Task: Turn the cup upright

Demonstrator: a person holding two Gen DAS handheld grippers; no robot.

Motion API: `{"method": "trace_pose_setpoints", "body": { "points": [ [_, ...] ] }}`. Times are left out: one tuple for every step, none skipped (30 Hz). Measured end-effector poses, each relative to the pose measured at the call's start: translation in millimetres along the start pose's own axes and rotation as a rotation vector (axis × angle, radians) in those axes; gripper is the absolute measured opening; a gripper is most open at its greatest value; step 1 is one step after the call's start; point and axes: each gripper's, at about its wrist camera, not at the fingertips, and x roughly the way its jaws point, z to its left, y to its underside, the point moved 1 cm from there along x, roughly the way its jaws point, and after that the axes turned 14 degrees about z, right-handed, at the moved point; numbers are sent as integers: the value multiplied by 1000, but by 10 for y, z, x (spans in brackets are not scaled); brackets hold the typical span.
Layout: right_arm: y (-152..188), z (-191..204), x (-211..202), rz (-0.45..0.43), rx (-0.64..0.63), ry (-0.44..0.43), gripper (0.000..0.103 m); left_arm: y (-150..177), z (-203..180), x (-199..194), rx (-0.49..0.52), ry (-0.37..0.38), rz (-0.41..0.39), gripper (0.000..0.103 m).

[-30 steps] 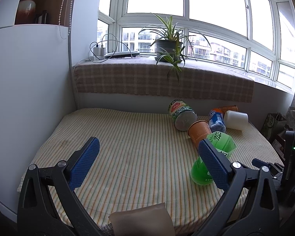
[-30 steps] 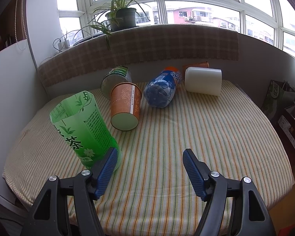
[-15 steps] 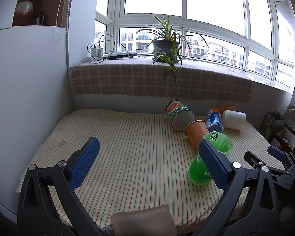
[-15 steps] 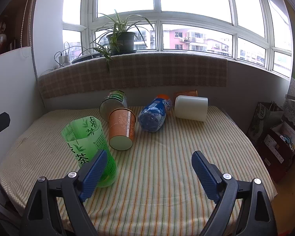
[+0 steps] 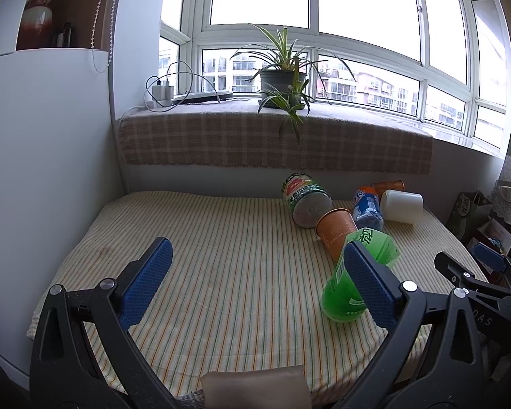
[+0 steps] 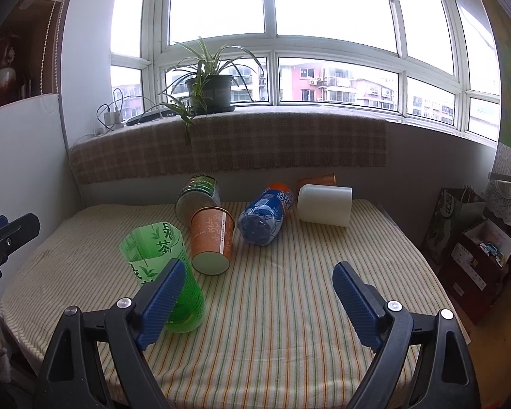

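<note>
Green cup (image 6: 160, 266) now upright, right tool (image 6: 255, 301) withdrawn

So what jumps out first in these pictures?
The bright green cup on the striped table, standing on its base and leaning. Behind it a cluster of tipped-over cups: an orange cup, a blue cup and a white cup. A spider plant sits on the windowsill.

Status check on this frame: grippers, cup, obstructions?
Left gripper and right gripper open, empty. Green cup standing mouth-up. Orange cup lying right behind it.
</note>
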Motion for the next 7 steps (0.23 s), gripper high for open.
{"method": "trace_pose_setpoints", "body": {
  "points": [
    [1,-2,9,3,1,1,90,-2,-7,-4,3,-4,-5,102],
    [4,-4,23,6,2,2,90,-2,-11,-6,4,-8,-8,102],
    [6,-7,42,11,1,1,90,-4,-8,-6,2,-8,-7,102],
    [5,-8,73,18,1,0,90,-7,-4,-2,2,-4,-5,102],
    [8,-11,104,27,2,-3,90,-8,2,2,0,-4,-4,102],
    [11,-16,137,37,5,-9,90,-8,7,2,-2,-8,-6,102],
    [21,-25,166,46,10,-14,90,-5,15,0,-5,-10,-10,102]
  ]
}}
